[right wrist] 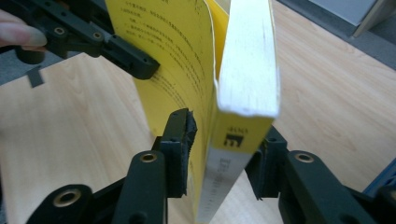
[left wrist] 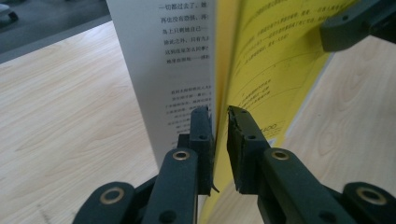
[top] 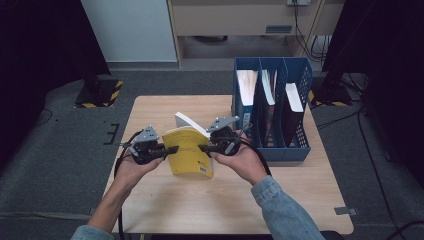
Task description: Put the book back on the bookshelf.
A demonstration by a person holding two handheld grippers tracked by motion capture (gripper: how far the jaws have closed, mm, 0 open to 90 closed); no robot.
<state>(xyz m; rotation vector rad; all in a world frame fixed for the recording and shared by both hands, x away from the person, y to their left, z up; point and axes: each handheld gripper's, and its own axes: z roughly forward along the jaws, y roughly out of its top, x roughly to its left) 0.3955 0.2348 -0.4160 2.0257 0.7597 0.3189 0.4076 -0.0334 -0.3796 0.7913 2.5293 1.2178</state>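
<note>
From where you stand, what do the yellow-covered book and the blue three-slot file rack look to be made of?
The yellow-covered paperback book: thin card cover, probably matte; it bows away from the white paper page block, with printed pages visible in the left gripper view. The blue three-slot file rack: likely moulded plastic, judging by its uniform colour and perforated side wall. The light wood-grain table looks laminate, though that's uncertain.

The left gripper (top: 172,149) points to 3 o'clock and its jaws are almost closed on a thin cover. The right gripper (top: 202,148) points to 9 o'clock, facing the left one, with its jaws a little wider. Both forearms come from 6 o'clock.
</note>
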